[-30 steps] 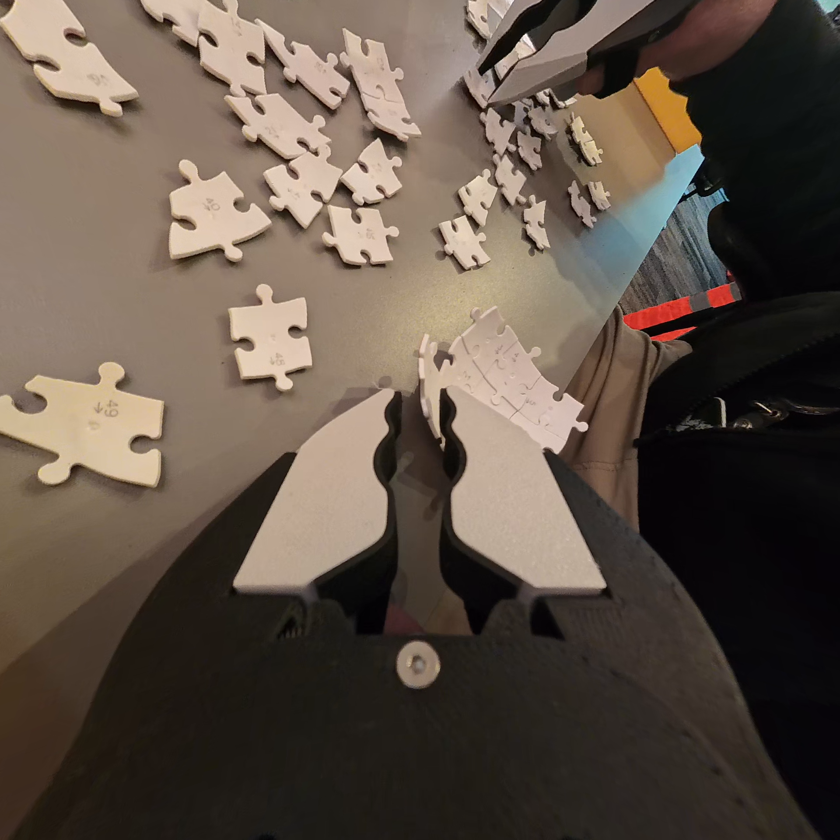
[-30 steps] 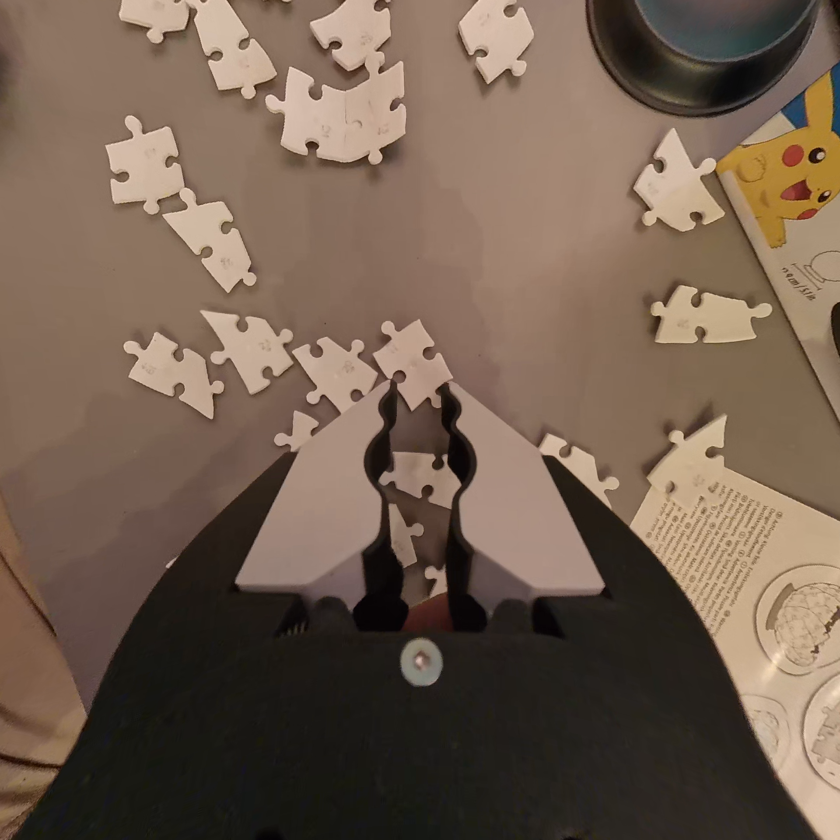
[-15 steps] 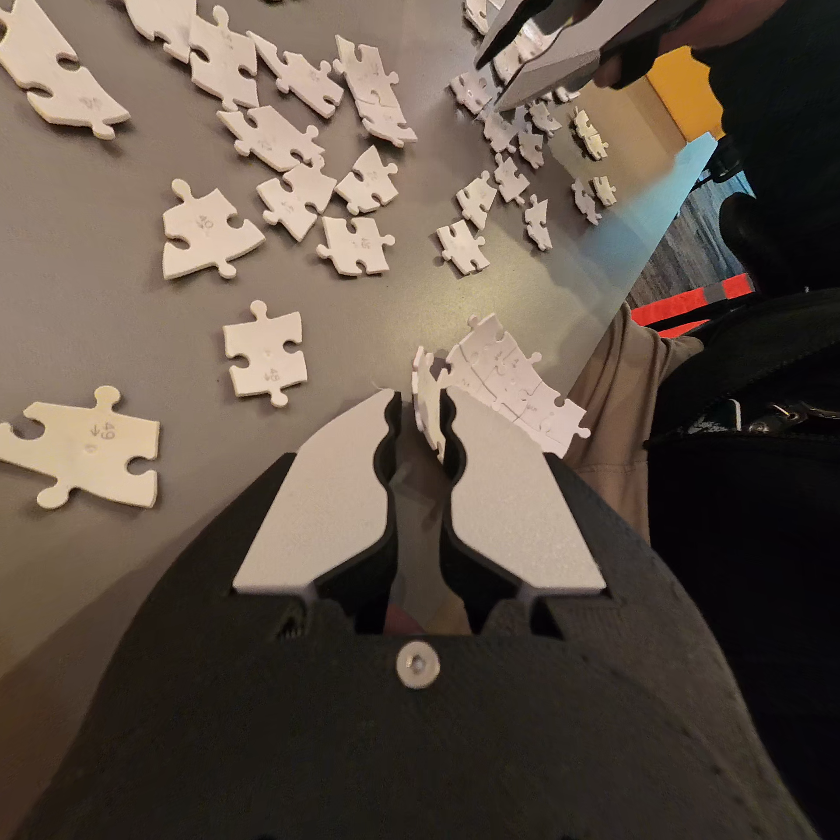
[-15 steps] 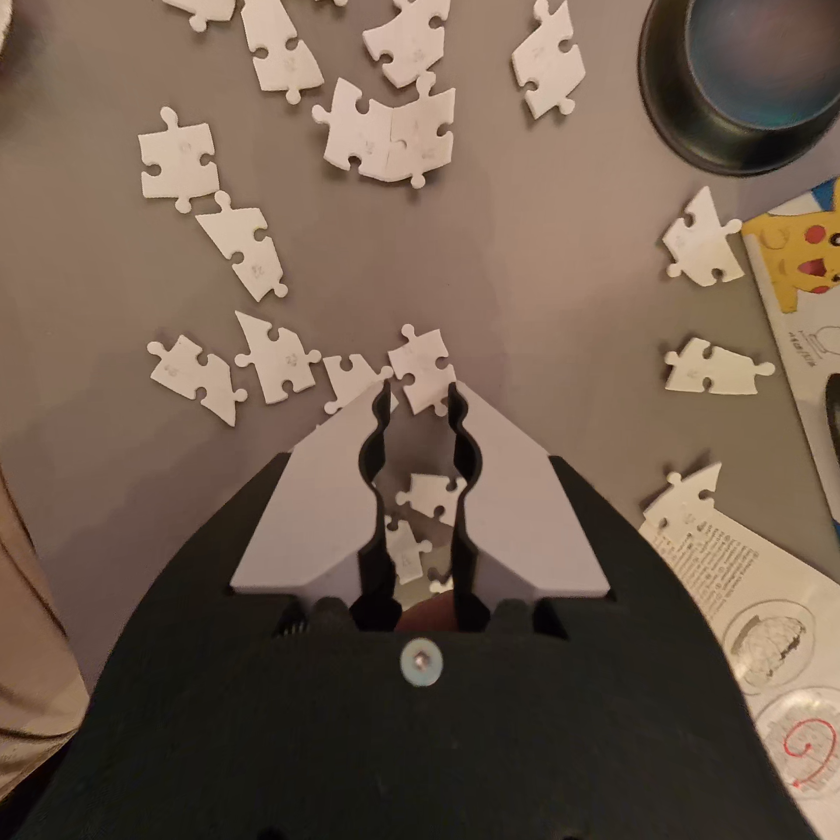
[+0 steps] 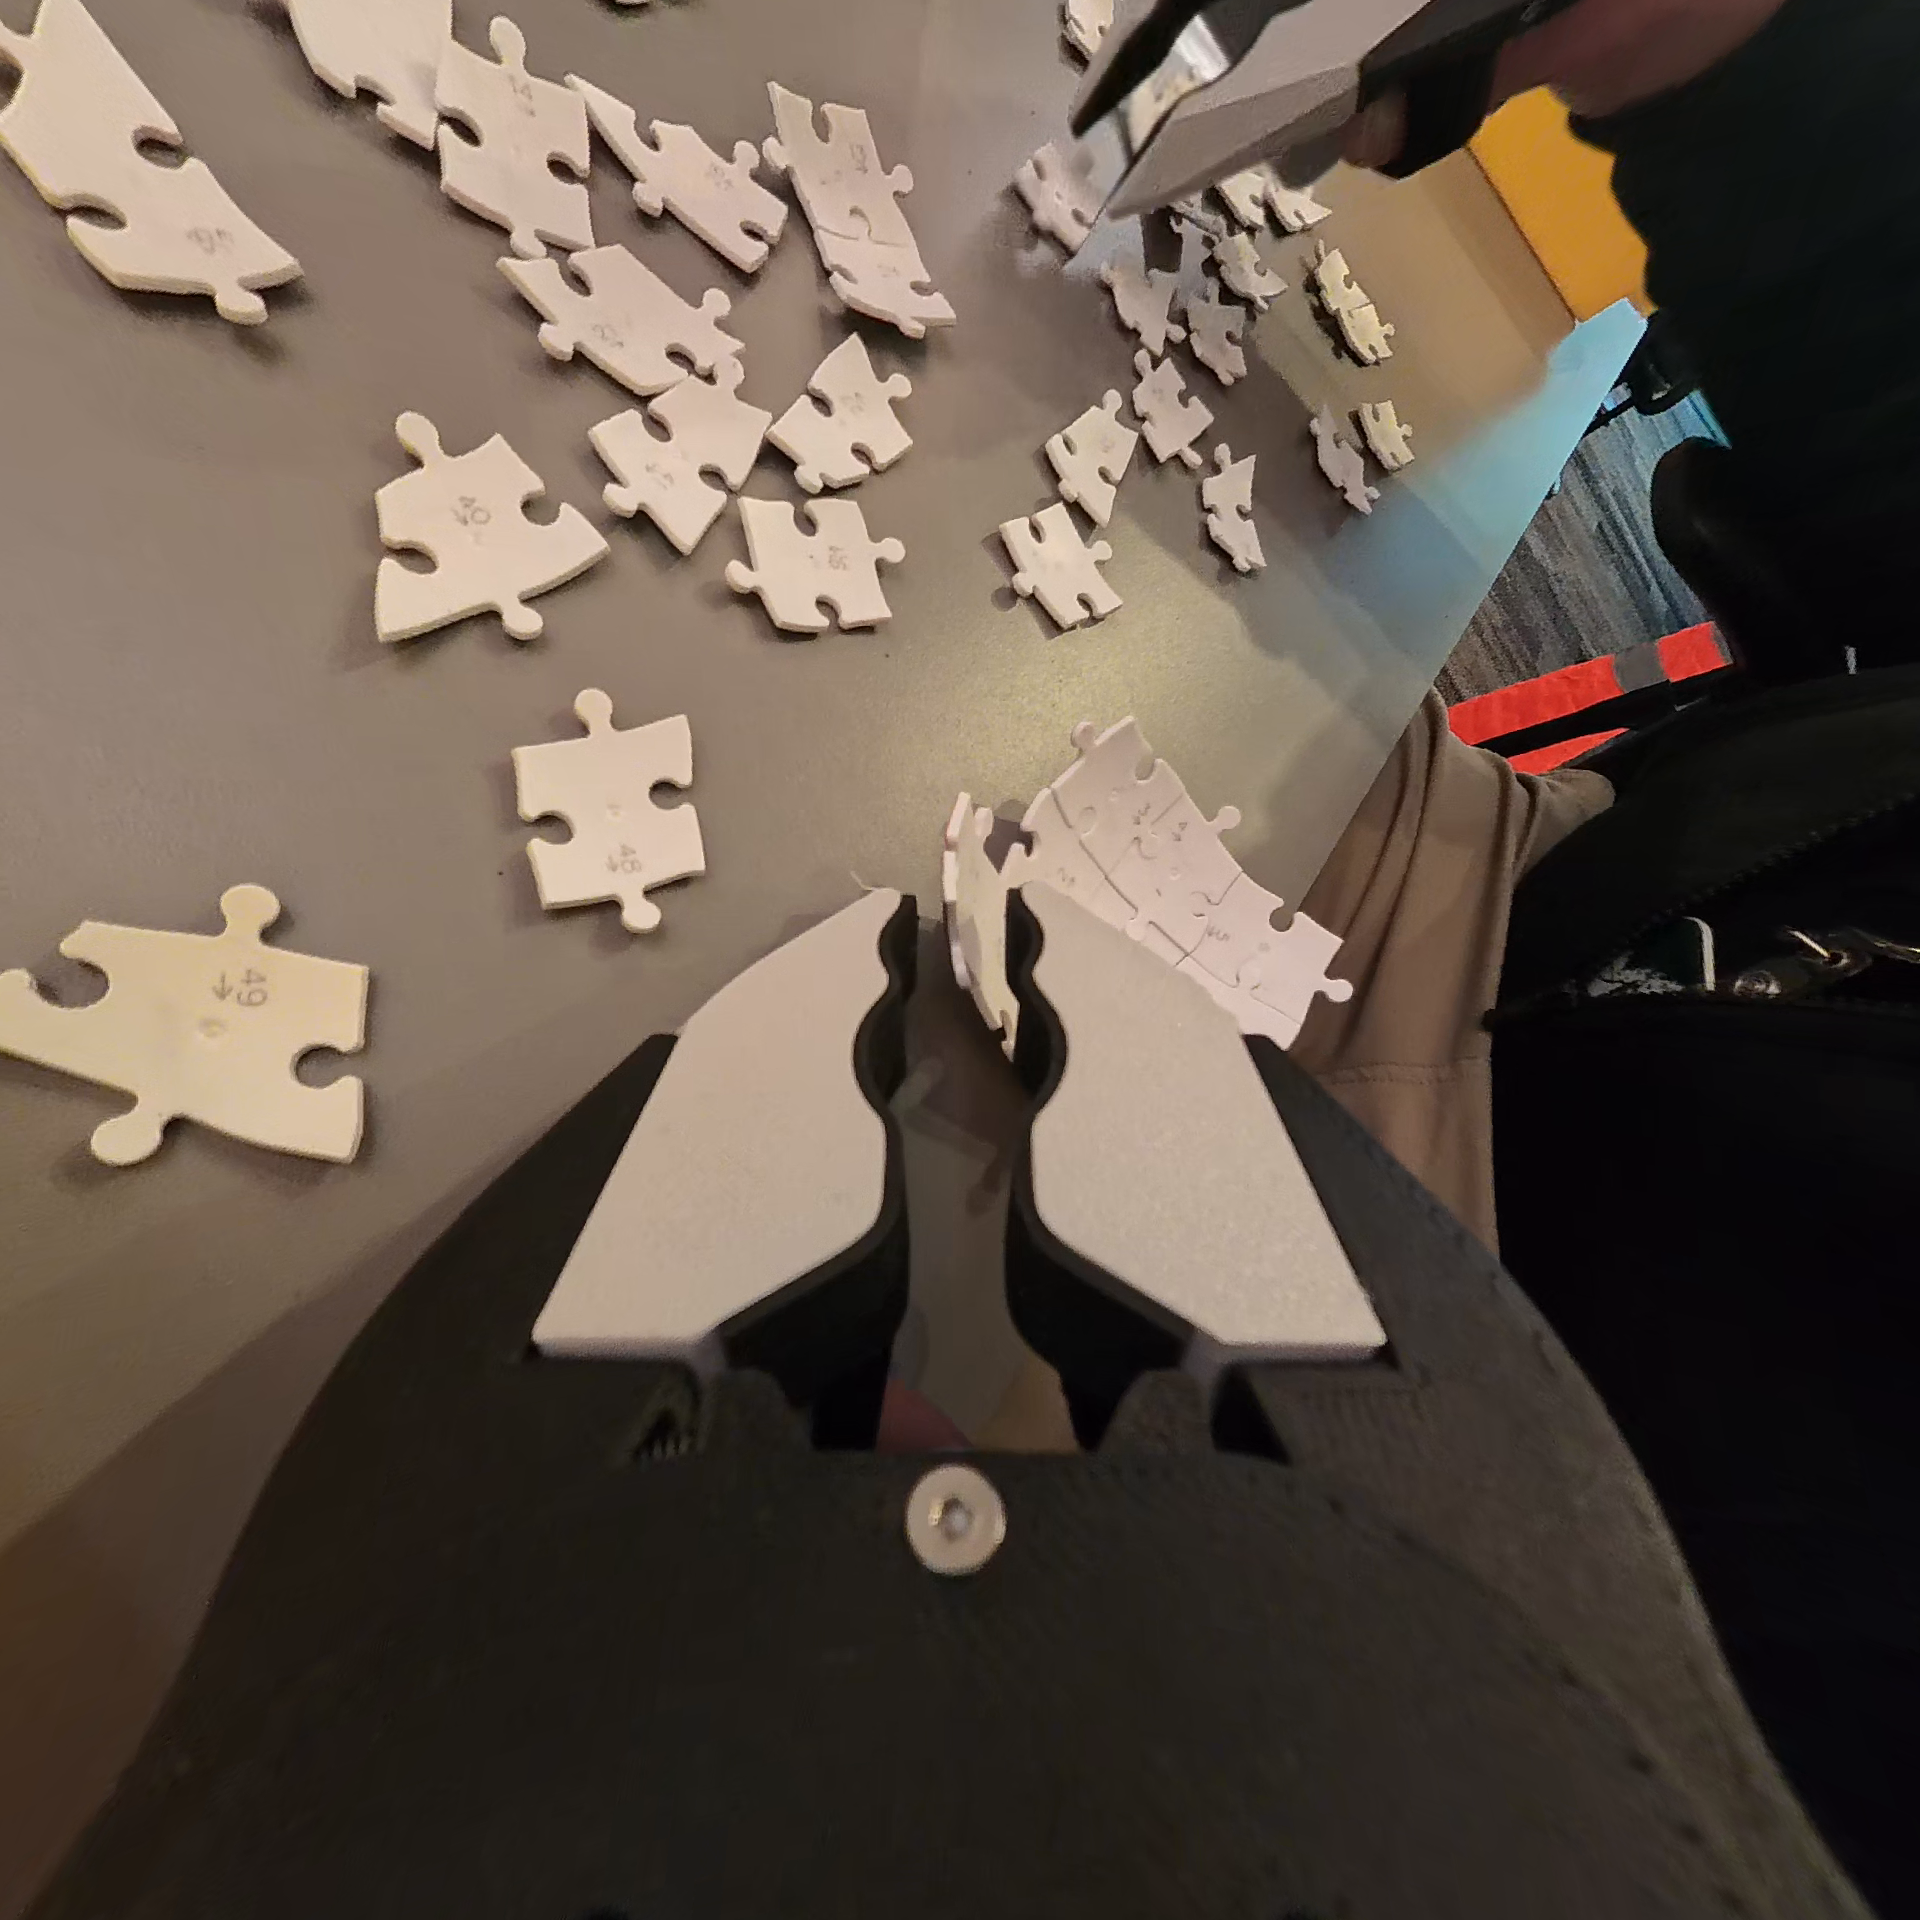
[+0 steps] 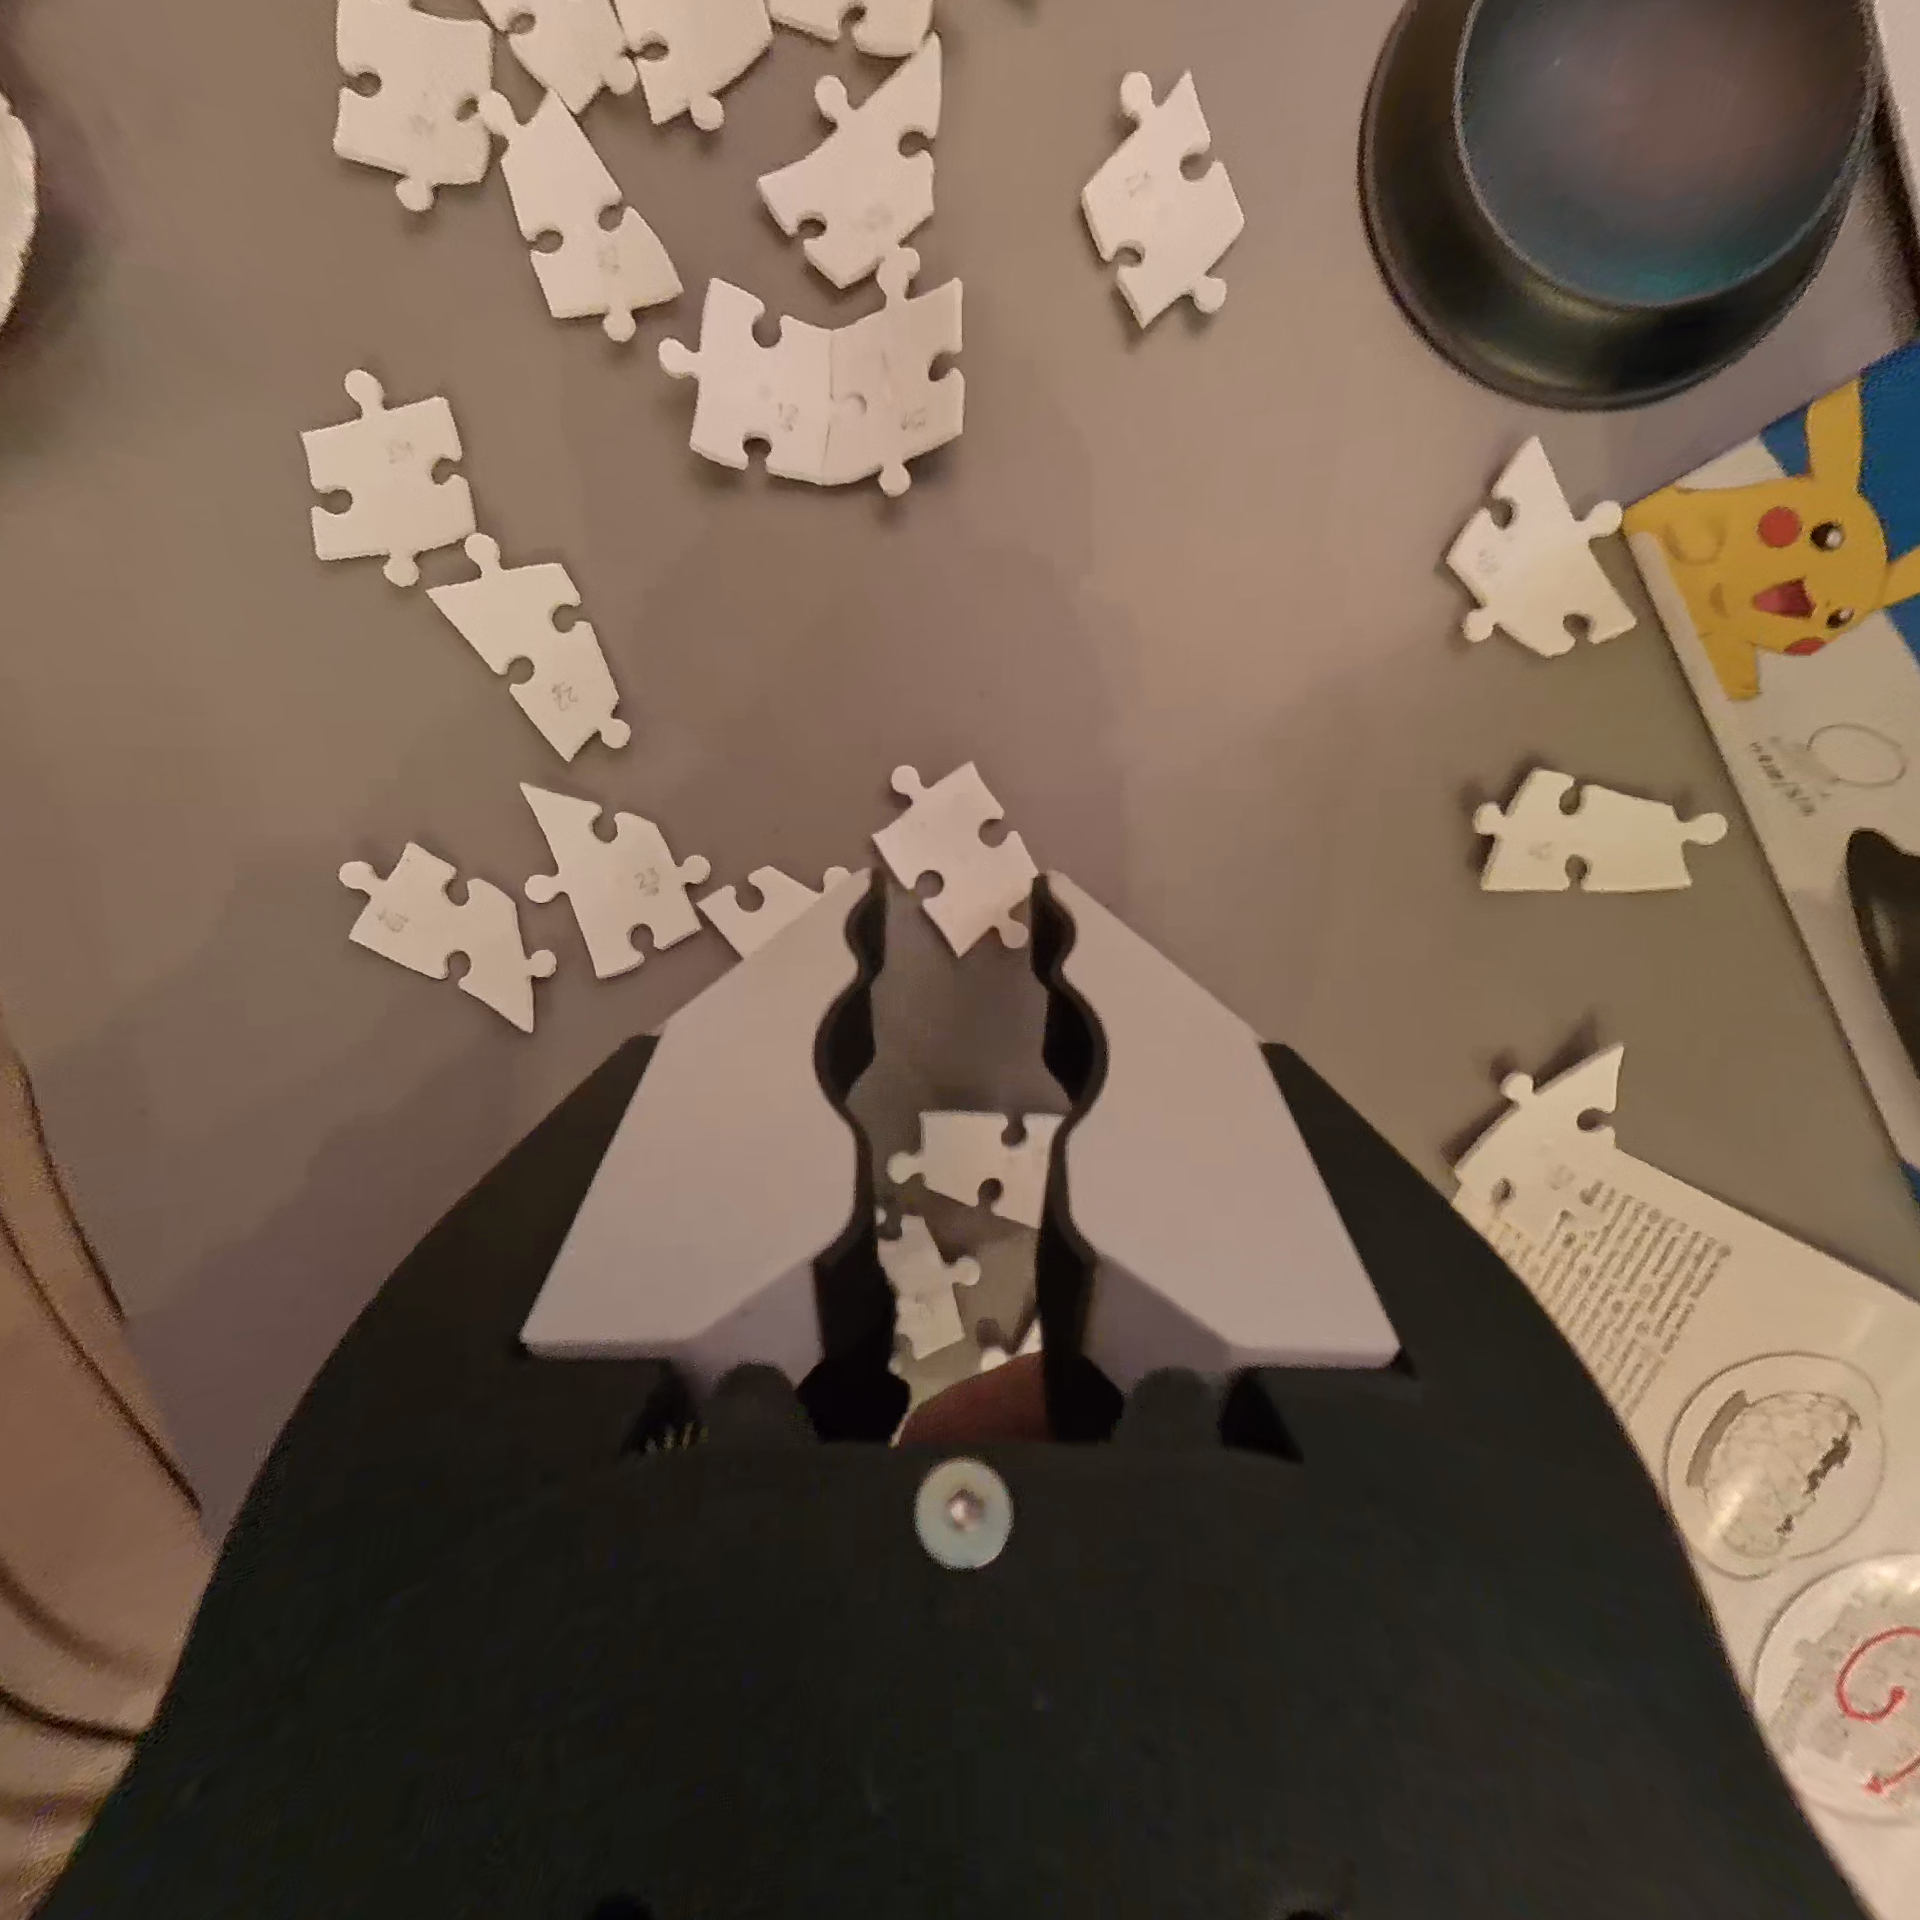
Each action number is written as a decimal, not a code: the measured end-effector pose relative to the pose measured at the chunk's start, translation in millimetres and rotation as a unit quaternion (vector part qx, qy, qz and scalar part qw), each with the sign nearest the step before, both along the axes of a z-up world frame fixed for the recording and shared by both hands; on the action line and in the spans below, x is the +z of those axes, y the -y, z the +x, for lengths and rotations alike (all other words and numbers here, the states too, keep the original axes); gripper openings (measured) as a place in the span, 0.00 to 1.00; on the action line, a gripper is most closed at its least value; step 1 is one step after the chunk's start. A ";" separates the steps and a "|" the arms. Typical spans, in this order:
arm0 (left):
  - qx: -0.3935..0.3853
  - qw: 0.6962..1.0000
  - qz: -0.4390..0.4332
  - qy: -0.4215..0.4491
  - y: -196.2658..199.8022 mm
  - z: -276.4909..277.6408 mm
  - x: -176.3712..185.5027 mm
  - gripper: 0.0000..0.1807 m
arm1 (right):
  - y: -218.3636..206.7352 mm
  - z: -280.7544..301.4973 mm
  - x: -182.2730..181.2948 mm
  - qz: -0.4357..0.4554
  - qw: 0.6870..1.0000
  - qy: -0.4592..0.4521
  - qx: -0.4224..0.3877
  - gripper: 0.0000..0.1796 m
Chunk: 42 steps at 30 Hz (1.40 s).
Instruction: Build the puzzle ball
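My left gripper (image 5: 961, 914) pinches the curved joined section (image 5: 1143, 862); my right gripper (image 6: 956, 894) hovers empty, jaws narrowly apart, above a loose piece (image 6: 956, 852).

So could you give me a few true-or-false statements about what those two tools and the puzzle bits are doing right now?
1. The left tool grips a curved strip of joined white puzzle pieces. True.
2. The right tool clamps a piece. False: it is open and empty, over loose pieces.
3. A dark round bowl sits on the grey table. True.
4. All pieces lie separate. False: two joined white pieces lie on the table.
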<state>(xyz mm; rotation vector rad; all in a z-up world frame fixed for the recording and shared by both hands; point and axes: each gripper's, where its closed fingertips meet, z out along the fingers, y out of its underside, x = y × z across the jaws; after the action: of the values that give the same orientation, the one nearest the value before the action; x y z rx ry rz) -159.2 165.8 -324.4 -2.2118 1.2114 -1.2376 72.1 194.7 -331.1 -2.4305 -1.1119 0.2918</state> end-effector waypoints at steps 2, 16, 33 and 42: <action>-0.001 1.000 0.001 -0.001 0.2 0.2 -0.2 0.09 | 1.5 3.8 -4.1 -0.014 1.000 0.009 -0.014 0.19; -0.002 1.000 0.000 0.001 -0.1 0.3 0.4 0.09 | -6.0 -0.4 -3.9 0.006 1.000 -0.015 -0.017 0.05; -0.005 1.000 0.005 -0.002 0.2 2.9 0.0 0.09 | 30.7 -39.5 -7.7 -0.051 0.996 -0.003 0.069 0.18; -0.005 1.000 0.005 -0.001 0.2 2.8 0.1 0.09 | 28.7 -46.4 -6.4 -0.058 0.996 -0.054 0.038 0.04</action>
<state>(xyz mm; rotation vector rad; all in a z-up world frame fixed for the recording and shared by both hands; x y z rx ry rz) -156.4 165.5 -324.3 -2.2036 1.2291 -1.2311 25.7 166.0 -337.5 -2.4426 -1.1712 0.5200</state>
